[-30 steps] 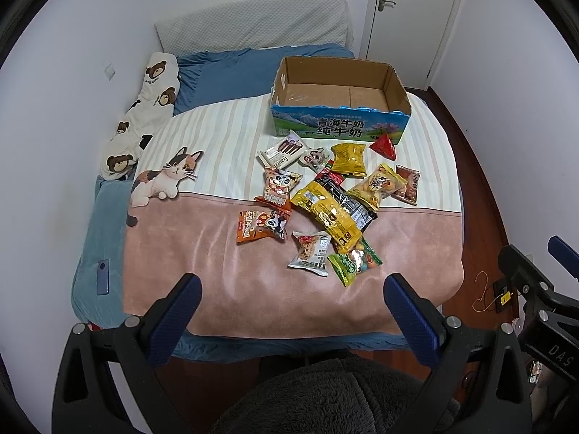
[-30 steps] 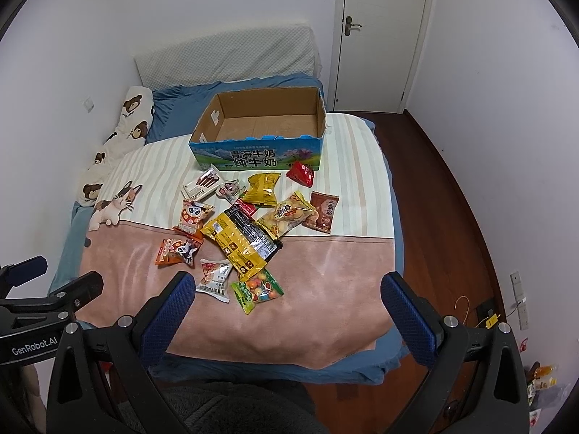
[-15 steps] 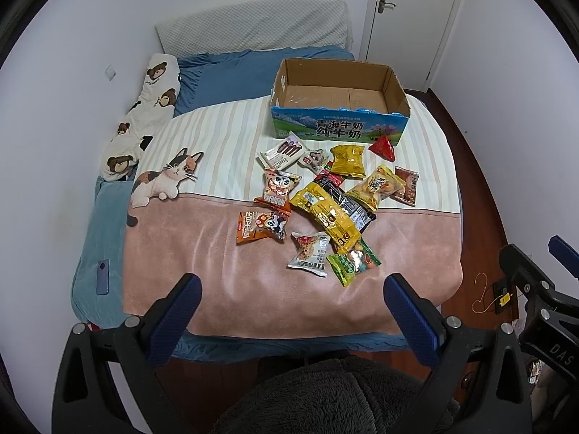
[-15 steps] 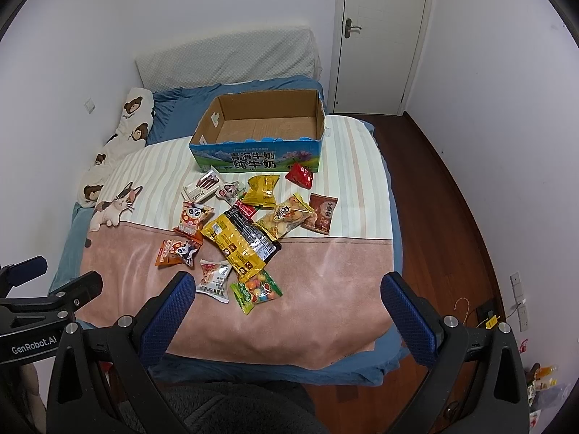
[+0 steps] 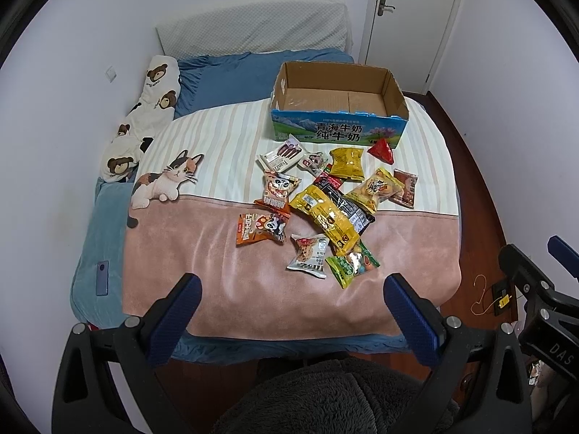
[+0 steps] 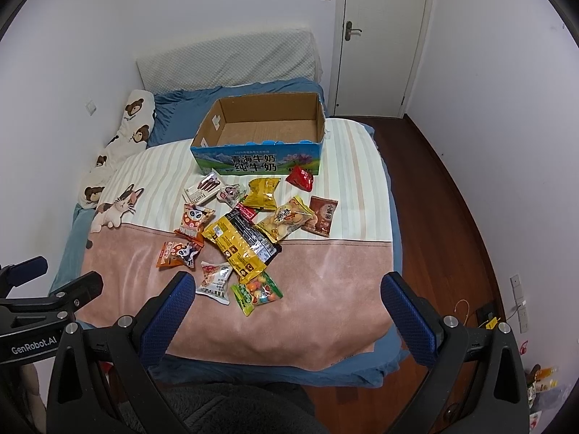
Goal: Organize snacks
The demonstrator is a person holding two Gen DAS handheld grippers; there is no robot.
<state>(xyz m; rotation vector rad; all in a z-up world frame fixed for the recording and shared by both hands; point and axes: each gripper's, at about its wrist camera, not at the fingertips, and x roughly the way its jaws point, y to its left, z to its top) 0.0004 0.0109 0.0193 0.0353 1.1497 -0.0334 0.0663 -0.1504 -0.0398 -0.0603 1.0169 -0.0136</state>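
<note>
— A small white-walled bedroom, a bed (image 5: 253, 289) under a pink and cream-striped blanket with a cat print. What does the left wrist view show?

— The left gripper (image 5: 291, 302) hangs above the foot of the bed, blue-padded fingers (image 5: 177, 311) spread wide, nothing between them. Ahead lies a loose scatter of foil snack packets (image 5: 325, 195); beyond it, at the far end of the blanket, stands an open, empty cardboard milk carton box with a blue printed front (image 5: 338, 108). Nearest the tool are a white cookie packet (image 5: 307, 256) and a green candy packet (image 5: 353, 262), forward and slightly right of centre.

— And the right wrist view?

— The right gripper (image 6: 287, 302) is equally wide open and empty. Here the same green candy packet (image 6: 257, 291) and white cookie packet (image 6: 214, 282) sit forward and left of centre, just past the left fingertip. The box (image 6: 258, 133) stands straight beyond the pile.

— Which hand looks nearer?

— Hard to separate; both hover well short of the pile. The long yellow bag (image 6: 235, 249) runs diagonally, near-right to far-left, so a grasp across its width likely suits either hand.
</note>
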